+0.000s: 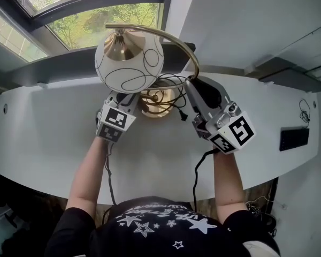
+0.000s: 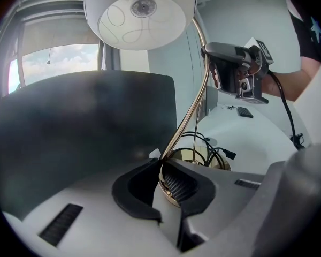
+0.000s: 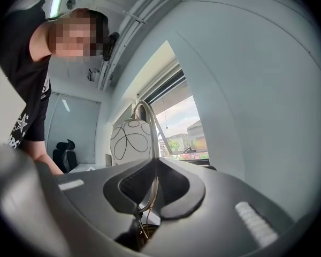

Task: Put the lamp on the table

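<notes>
The lamp has a white globe shade (image 1: 129,60) with black loops, an arched brass stem (image 1: 188,46) and a round brass base (image 1: 159,103) that rests on the white table (image 1: 53,138). A black cord (image 1: 176,101) lies coiled over the base. My left gripper (image 1: 129,99) is shut on the lamp low down, at the foot of the stem; the left gripper view shows its pads (image 2: 144,183) pressed on the brass (image 2: 174,143) there. My right gripper (image 1: 190,85) is shut on the stem higher up, with the thin stem (image 3: 151,143) between its pads and the shade (image 3: 129,141) beyond.
A curved window and a dark ledge (image 1: 59,68) run behind the table. A black flat device (image 1: 294,138) and a thin cable (image 1: 305,109) lie at the table's right end. The table's front edge curves just before the person's body.
</notes>
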Demonstrator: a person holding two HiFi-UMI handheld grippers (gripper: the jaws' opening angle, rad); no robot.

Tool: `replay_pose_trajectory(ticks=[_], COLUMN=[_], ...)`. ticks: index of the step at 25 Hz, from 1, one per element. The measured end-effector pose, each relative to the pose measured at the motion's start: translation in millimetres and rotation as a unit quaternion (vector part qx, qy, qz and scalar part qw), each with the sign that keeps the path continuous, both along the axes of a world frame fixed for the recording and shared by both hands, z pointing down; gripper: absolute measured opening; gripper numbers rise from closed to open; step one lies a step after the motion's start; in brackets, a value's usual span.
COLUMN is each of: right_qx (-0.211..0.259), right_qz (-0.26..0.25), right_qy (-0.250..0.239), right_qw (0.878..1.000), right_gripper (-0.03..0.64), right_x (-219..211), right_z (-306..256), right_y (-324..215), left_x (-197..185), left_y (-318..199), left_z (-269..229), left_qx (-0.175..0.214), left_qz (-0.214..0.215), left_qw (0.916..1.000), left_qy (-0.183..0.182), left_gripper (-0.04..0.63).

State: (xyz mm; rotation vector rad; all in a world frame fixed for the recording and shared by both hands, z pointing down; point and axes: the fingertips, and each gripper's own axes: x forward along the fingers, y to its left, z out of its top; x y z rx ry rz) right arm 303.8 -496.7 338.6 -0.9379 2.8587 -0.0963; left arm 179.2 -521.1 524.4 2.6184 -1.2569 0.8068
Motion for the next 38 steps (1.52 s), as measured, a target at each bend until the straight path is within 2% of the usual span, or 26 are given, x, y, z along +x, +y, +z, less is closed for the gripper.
replay_pose_trajectory(ticks=[10, 21, 29, 38], right_qx=[-0.001, -0.003, 0.0, -0.025], right_qz=[0.006, 0.0, -0.01, 0.019], right_qy=[0.001, -0.006, 0.002, -0.017], right_qw=[1.0, 1.0, 1.0, 0.999], right_gripper=[0.031, 0.031, 0.031, 0.035], right_x=[1, 1, 2, 18], right_z=[13, 20, 21, 35], right_y=[-6, -10, -6, 0], left_x=[3, 1, 0, 6], left_y=[-6, -14, -12, -4], left_z=[15, 21, 20, 28], left_qx=[-0.012, 0.003, 0.009, 0.012], left_qz=[0.001, -0.014, -0.005, -0.015], left_qw=[0.9999, 0.9999, 0.9997, 0.9996], left_qy=[-0.001, 0.006, 0.024, 0.021], left_gripper=[0.037, 0.037, 0.041, 0.048])
